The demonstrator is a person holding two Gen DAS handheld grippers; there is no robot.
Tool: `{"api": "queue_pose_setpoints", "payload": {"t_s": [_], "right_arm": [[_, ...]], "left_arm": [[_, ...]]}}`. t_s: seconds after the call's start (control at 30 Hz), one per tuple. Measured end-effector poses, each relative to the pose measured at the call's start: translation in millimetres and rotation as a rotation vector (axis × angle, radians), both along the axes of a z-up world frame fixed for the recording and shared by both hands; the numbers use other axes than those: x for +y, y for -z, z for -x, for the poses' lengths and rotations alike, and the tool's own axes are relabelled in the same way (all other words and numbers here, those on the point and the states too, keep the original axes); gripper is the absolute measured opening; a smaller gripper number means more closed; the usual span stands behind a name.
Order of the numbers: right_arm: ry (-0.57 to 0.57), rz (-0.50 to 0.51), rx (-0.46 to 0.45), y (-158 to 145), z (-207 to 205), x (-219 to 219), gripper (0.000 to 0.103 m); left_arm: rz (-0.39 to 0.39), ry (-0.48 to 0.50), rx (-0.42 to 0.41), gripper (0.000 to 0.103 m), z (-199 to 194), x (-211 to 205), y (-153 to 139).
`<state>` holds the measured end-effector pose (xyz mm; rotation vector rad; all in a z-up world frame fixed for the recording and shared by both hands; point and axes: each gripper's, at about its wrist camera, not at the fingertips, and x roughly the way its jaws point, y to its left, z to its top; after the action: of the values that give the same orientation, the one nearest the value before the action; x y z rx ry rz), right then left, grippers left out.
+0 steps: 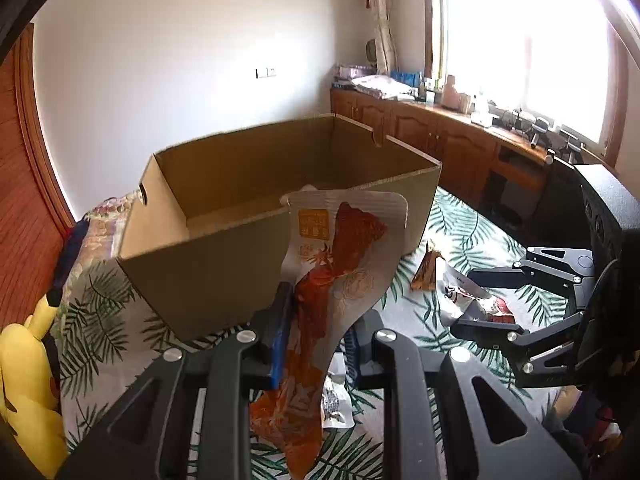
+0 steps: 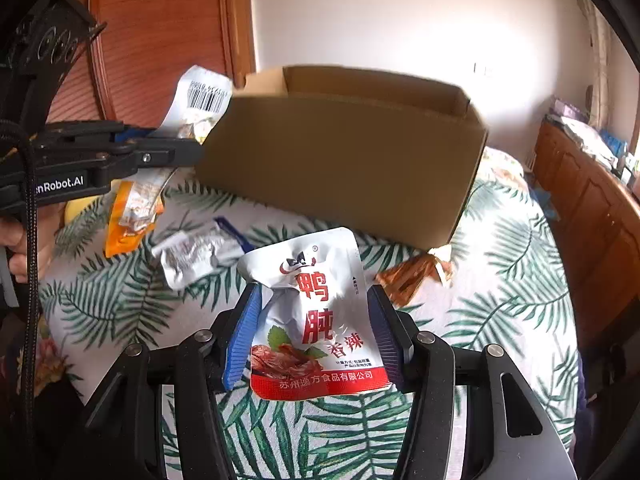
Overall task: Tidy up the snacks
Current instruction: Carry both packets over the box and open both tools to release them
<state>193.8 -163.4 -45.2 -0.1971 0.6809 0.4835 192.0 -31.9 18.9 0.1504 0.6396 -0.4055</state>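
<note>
An open cardboard box [image 1: 224, 256] [image 2: 344, 160] stands on the leaf-print tablecloth. My left gripper [image 1: 316, 312] is shut on a long orange-and-white snack packet [image 1: 340, 264], held upright just in front of the box's near wall; it also shows in the right wrist view [image 2: 200, 100]. My right gripper [image 2: 316, 312] is shut on a white-and-red duck snack pouch [image 2: 320, 320], a little above the cloth, short of the box. The right gripper also shows in the left wrist view [image 1: 476, 296], holding that pouch [image 1: 476, 300].
A crumpled silver packet [image 2: 196, 256] and a brown-orange packet [image 2: 416, 272] [image 1: 426, 270] lie on the cloth [image 2: 500, 280]. Another white packet [image 1: 336, 404] lies under the left gripper. A yellow plush [image 1: 28, 380] sits at the left. Wooden cabinets [image 1: 440, 136] line the right wall.
</note>
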Motion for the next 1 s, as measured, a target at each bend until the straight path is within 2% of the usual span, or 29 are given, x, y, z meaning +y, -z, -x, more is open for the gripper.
{"api": "queue_pose_setpoints", "payload": {"t_s": [0.37, 0.47, 0.67, 0.83, 1.0], "right_arm": [[0.012, -0.014, -0.088, -41, -1, -2, 0.056], [0.014, -0.024, -0.096, -57, -4, -1, 0.056], [0.012, -0.009, -0.167, -97, -8, 0, 0.056], [0.011, -0.006, -0.216, -121, -20, 0, 0.056], [0.001, -0.010, -0.241, -132, -37, 5, 0.056]], "left_arm": [[0.048, 0.003, -0.063, 0.021, -3, 0, -42], [0.057, 0.005, -0.080, 0.021, -9, 0, -58], [0.064, -0.015, -0.134, 0.021, -25, 8, -91], [0.048, -0.027, -0.169, 0.021, -42, 12, -106], [0.044, -0.055, -0.170, 0.021, -66, 17, -110]]}}
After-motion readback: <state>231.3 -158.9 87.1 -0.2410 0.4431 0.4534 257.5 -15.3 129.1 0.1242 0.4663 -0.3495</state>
